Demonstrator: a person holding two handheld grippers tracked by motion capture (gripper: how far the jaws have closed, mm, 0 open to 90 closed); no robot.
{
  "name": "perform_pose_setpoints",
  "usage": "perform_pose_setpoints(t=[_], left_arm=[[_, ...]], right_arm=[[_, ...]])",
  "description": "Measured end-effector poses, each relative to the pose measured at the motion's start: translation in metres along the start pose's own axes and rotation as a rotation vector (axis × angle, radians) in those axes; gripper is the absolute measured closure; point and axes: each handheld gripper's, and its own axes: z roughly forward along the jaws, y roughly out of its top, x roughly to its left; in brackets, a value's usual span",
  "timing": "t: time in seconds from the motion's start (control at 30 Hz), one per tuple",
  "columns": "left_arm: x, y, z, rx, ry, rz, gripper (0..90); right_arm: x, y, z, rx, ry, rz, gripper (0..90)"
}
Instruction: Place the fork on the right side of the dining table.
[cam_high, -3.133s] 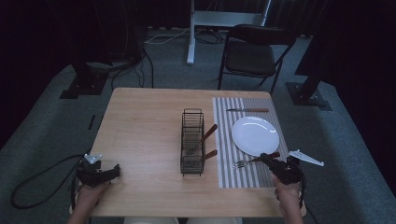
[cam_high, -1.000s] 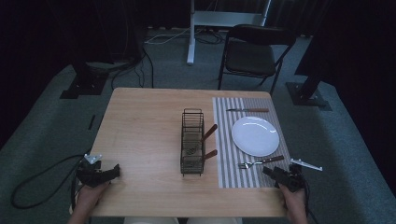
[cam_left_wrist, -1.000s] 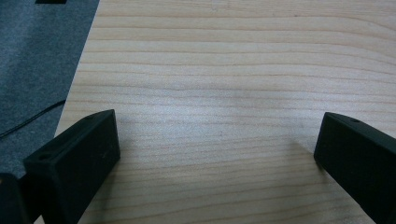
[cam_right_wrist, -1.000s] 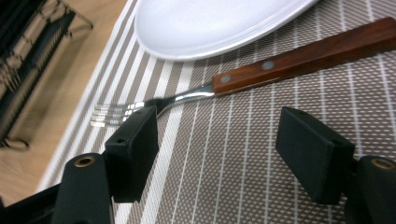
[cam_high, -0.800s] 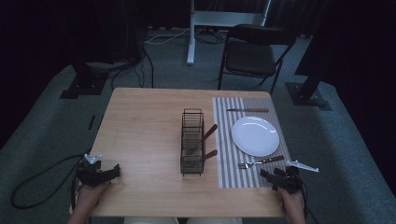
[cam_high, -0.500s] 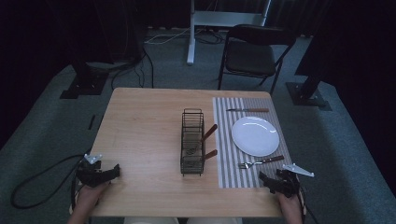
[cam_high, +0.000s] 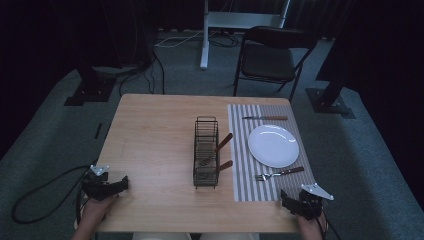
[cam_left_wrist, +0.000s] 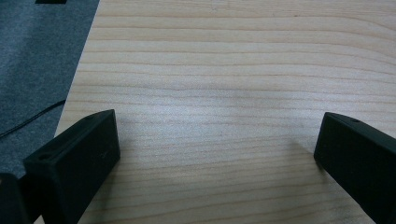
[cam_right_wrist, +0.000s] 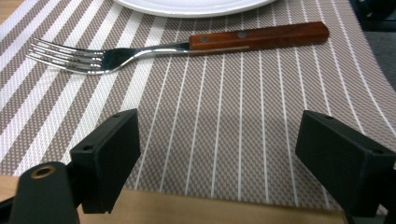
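A fork (cam_high: 279, 173) with a wooden handle lies flat on the striped placemat (cam_high: 245, 185), just below the white plate (cam_high: 273, 145). A knife (cam_high: 265, 118) lies above the plate. My right gripper (cam_high: 285, 199) sits at the mat's near right corner, back from the fork (cam_right_wrist: 140, 51). Its jaws have just been opening and stand open with nothing between them (cam_right_wrist: 219, 149). My left gripper (cam_high: 122, 183) rests at the table's near left corner, open over bare wood (cam_left_wrist: 215, 154).
A black wire rack (cam_high: 206, 151) stands mid-table with two wooden handles sticking out toward the mat. The wooden table (cam_high: 150, 130) is bare on its left half. A dark folding chair (cam_high: 272, 55) stands behind the far edge. A cable trails off the left side.
My right gripper has let go of the fork and drawn back toward the near edge. The fork now lies on the mat. The left gripper has not moved.
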Motion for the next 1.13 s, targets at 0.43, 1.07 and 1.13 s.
perform_pose_setpoints(t=[0.43, 1.07, 1.13], left_arm=[[0.0, 0.0, 0.0, 0.0, 0.0, 0.0, 0.5], [0.0, 0.0, 0.0, 0.0, 0.0, 0.001, 0.5], [0.0, 0.0, 0.0, 0.001, 0.0, 0.001, 0.6]], right_arm=[[-0.001, -0.016, -0.013, -0.013, -0.032, 0.03, 11.3], [0.005, -0.022, -0.008, -0.031, -0.076, -0.002, 10.9], [0.005, -0.022, -0.008, -0.032, -0.076, 0.002, 10.9]])
